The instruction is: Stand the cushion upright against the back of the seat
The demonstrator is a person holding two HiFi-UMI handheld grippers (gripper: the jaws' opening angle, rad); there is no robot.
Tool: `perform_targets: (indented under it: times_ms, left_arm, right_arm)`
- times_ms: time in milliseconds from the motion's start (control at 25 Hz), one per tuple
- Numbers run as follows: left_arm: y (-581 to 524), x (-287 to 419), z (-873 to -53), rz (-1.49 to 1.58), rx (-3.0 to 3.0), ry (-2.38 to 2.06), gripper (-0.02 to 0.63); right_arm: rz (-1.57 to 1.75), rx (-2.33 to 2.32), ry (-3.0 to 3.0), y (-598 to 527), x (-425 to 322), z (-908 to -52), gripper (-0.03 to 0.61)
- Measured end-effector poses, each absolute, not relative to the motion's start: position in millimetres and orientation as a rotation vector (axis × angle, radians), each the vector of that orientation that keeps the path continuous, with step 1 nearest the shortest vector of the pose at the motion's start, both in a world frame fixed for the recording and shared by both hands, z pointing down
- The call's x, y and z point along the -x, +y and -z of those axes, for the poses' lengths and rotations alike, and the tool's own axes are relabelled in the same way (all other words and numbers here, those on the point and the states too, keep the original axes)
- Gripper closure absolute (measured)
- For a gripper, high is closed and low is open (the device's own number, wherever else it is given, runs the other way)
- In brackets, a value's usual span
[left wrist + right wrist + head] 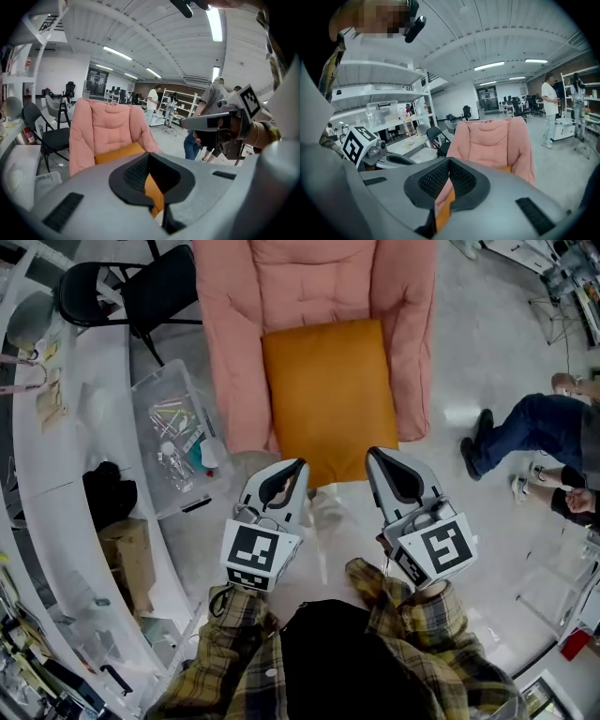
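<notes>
On the seat: cushion lying flat, with the approach step in hand.
Orange cushion (328, 395) lies flat on the seat of the pink chair (230, 343), its near end at the seat's front edge, not yet raised against the chair back (309, 277). Left tongs (292, 470) and right tongs (377, 460) hover just short of that edge, both closed and empty. Judged next: open both tongs, grip the cushion's near corners, and tip it upright.
</notes>
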State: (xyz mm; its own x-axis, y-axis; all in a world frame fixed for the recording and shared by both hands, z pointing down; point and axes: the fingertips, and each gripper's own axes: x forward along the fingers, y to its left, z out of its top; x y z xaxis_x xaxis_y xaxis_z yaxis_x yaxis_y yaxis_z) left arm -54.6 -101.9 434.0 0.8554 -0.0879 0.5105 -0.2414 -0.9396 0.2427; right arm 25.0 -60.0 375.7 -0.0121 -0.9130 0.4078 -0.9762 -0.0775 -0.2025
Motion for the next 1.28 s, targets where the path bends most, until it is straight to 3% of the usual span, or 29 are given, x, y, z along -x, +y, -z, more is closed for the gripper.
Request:
perform_targets:
  times_ms: [720,1280]
  left_arm:
    - [-83,80,-591,-0.911,-2.530,-0.197,0.607]
    - [-57,107,-696,-1.180,-2.336,-0.102,0.431]
  right_arm:
    - [-0.851,-2.092,-2.005,-53,-38,-478,0.560]
    - [-0.926,-2.095,-2.013,-51,-33,-523,0.560]
